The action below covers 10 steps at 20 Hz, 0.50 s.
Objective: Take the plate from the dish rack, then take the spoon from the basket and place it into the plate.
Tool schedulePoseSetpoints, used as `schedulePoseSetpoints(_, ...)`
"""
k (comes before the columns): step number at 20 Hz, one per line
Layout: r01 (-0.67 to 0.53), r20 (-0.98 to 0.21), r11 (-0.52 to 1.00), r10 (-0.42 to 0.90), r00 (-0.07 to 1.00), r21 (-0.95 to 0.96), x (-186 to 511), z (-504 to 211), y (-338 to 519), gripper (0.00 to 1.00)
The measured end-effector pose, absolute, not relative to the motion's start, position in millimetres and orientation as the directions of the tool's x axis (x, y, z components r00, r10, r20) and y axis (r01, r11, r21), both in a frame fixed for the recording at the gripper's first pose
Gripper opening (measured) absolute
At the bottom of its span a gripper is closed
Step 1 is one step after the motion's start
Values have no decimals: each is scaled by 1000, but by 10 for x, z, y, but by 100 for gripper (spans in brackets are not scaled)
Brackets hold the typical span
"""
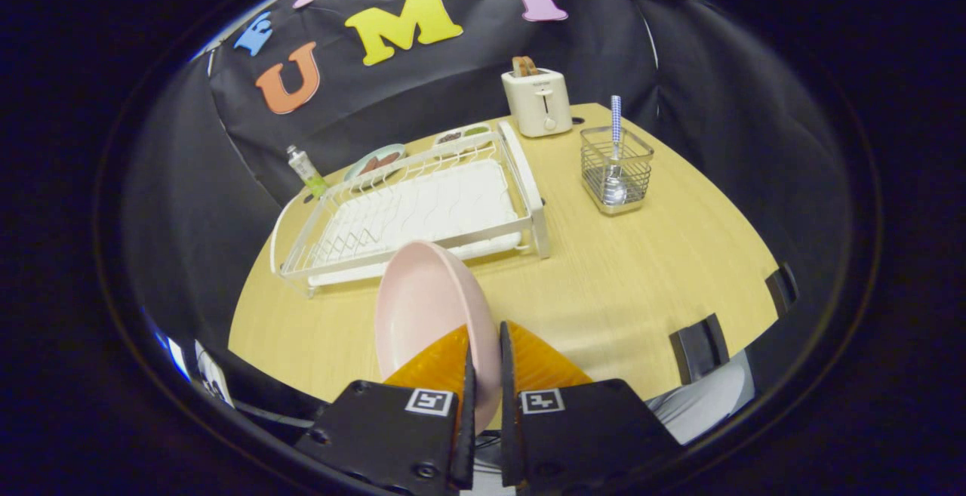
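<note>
Pink plate [430, 307] clamped on edge between closed gripper [483, 364] fingers, lifted clear of emptied dish rack [528, 186] just beyond. Spoon [615, 171] upright in wire basket [638, 160] farther off, beside toaster [537, 102]. First step apparently done; spoon transfer outstanding.

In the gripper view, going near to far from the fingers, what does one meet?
Gripper shut on the pale pink round plate → white wire dish rack on the light wooden table → square wire basket holding a metal spoon → cream toaster.
</note>
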<state>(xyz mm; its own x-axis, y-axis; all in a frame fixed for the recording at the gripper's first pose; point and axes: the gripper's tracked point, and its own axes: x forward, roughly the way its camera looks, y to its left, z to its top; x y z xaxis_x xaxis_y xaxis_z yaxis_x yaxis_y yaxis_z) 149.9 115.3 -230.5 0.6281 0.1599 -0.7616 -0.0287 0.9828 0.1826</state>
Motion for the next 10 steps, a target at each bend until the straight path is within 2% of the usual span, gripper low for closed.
schedulePoseSetpoints(7,30,-786,975,158,597,219,1575,-2670,946,26)
schedulePoseSetpoints(10,30,-771,965,190,608,262,1595,-2647,952,25)
